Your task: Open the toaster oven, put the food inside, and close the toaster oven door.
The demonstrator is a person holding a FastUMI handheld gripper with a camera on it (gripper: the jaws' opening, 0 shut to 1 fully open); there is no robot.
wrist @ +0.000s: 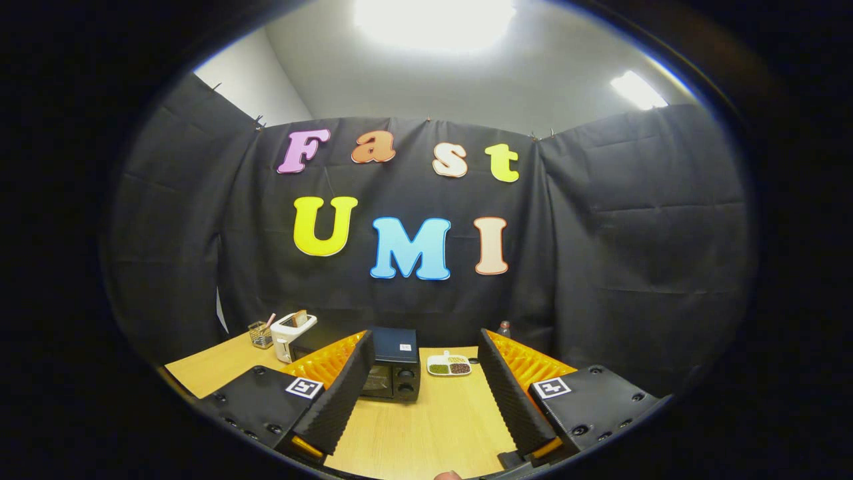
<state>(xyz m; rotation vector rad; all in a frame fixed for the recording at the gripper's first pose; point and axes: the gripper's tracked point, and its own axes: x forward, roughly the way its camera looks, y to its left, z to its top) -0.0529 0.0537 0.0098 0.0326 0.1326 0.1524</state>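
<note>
While the gripper (421, 387) hangs above the table (433, 427), we see its two fingers spread wide apart, gripping nothing, with bare wood showing between them. The oven (393, 365), a dark box with its door shut, stands at about eleven o'clock from the gap, just beyond the left finger (340, 393), which hides its left part. We note two knobs (405, 380) stacked on the right of its front and a small white label on its top. The dish (449, 364) of food, a white tray with a green heap and a brown heap side by side, lies at about one o'clock from the gap, just right of the oven and apart from it, left of the right finger (510, 393). At ten o'clock, behind the left finger, we find a white toaster (292, 331) with a slice of bread standing in its slot. Just left of it sits a small wire basket (260, 335) holding a pink stick. At two o'clock, past the right finger, a small bottle (504, 328) stands against the wall. Two ceiling lights glow overhead.
</note>
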